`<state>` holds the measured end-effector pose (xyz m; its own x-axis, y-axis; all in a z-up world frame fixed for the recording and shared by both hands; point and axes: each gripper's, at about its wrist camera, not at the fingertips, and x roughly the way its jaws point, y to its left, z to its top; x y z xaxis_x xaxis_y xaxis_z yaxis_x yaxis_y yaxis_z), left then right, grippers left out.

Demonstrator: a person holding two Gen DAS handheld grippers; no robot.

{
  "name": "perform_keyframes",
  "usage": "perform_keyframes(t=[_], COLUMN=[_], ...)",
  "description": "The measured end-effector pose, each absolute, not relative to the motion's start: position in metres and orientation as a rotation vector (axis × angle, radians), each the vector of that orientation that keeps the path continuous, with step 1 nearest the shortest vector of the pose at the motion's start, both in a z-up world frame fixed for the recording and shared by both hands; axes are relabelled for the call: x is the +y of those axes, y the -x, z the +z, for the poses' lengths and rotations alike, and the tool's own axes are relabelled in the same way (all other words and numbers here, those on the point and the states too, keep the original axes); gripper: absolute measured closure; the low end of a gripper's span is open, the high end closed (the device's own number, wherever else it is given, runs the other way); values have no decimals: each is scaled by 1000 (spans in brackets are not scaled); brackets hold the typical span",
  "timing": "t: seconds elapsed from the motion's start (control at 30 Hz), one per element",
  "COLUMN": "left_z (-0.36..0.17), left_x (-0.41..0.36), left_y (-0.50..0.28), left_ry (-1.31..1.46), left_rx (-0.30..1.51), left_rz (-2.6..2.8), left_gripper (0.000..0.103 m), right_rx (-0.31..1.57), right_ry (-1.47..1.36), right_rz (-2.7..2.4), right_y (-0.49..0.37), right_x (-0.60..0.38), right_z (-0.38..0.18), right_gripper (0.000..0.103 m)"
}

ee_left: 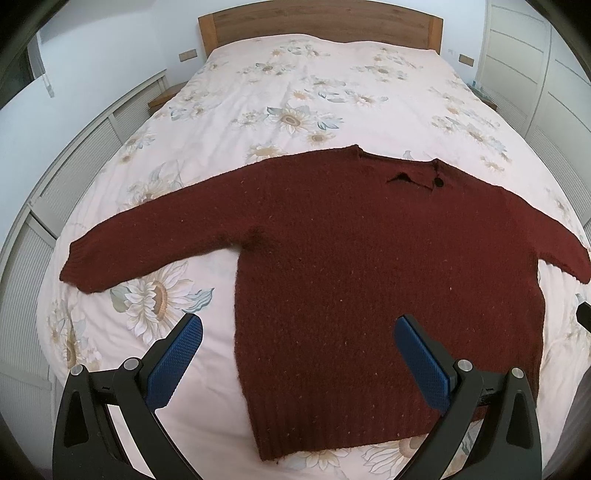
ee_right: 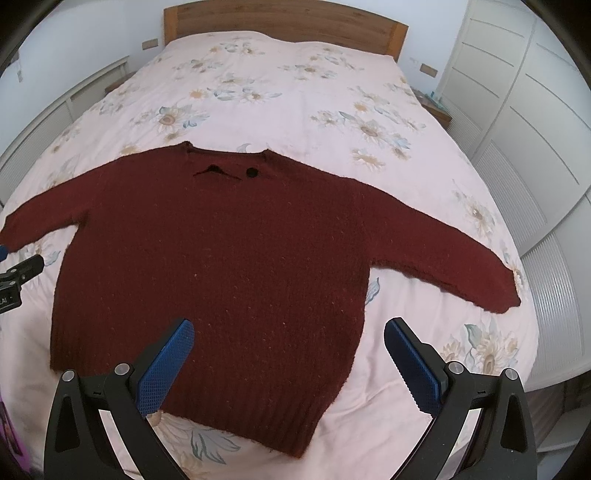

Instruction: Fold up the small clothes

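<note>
Left wrist view: the left gripper [ee_left: 297,334] hovers above the near left part of the bed [ee_left: 280,92], jaws spread wide and holding nothing. Its left blue pad [ee_left: 173,363] sits over the bedsheet beside the garment's left edge; its right blue pad [ee_left: 423,363] sits over the knit body. The dark red sweater [ee_left: 369,258] lies flat on the floral bedsheet [ee_left: 229,122], front up, neckline toward the wooden headboard [ee_left: 317,22] and ribbed hem toward the camera. Both sleeves extend outward. The left sleeve [ee_left: 147,240] lies angled toward the bed's left edge. A black button [ee_left: 438,182] sits at the collar.

Right wrist view: the right gripper [ee_right: 290,334] hovers above the sweater's lower right part, jaws spread wide, empty. The right sleeve [ee_right: 450,251] extends toward the bed's right edge. A white wardrobe [ee_right: 517,92] stands on the right side.
</note>
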<state>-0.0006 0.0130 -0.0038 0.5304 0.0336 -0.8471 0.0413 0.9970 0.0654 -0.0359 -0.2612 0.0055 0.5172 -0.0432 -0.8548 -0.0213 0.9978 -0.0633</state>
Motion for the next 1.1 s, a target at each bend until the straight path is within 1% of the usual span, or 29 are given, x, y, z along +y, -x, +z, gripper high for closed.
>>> perform_keyframes(t=[1.1], left_z=[-1], left_x=[-2], left_y=[-5], left_ry=[-135], left_rx=[1023], left_rz=[-37], left_gripper=[1], right_rx=[996], right_ry=[72], right_rz=[-48], right_y=[40], right_x=[-276], right_z=[19], right_gripper=[0])
